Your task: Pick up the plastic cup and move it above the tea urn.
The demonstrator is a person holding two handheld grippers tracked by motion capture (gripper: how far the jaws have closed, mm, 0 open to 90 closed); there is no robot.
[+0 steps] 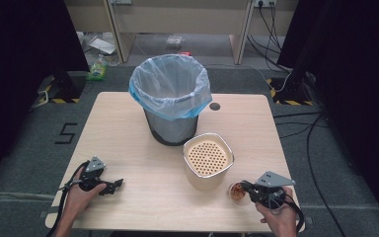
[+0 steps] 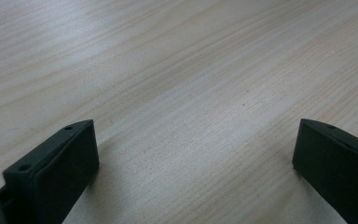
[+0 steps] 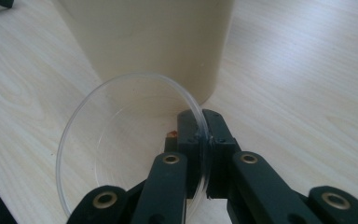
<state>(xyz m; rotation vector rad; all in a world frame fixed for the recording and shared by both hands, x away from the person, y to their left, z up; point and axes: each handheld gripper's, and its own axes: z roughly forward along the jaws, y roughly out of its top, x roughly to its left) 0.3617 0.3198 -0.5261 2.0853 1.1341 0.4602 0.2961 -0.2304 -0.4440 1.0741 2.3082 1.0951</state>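
Note:
A small clear plastic cup (image 1: 236, 192) with something orange-brown inside stands near the table's front right corner, against a beige canister with a perforated top (image 1: 208, 160). My right gripper (image 1: 245, 188) is shut on the cup's rim. In the right gripper view the jaws of the right gripper (image 3: 201, 119) pinch the thin wall of the cup (image 3: 121, 126), one inside and one outside, and an orange bit (image 3: 171, 134) shows beside the inner jaw. The beige canister (image 3: 154, 37) rises just behind. My left gripper (image 1: 116, 184) rests open at the front left; its jaws (image 2: 196, 140) stand wide over bare wood.
A grey bin lined with a pale blue bag (image 1: 170, 98) stands at the middle back of the wooden table (image 1: 123, 133). A small dark hole (image 1: 214, 106) sits in the tabletop to the right of the bin. Black curtains, cables and stands surround the table.

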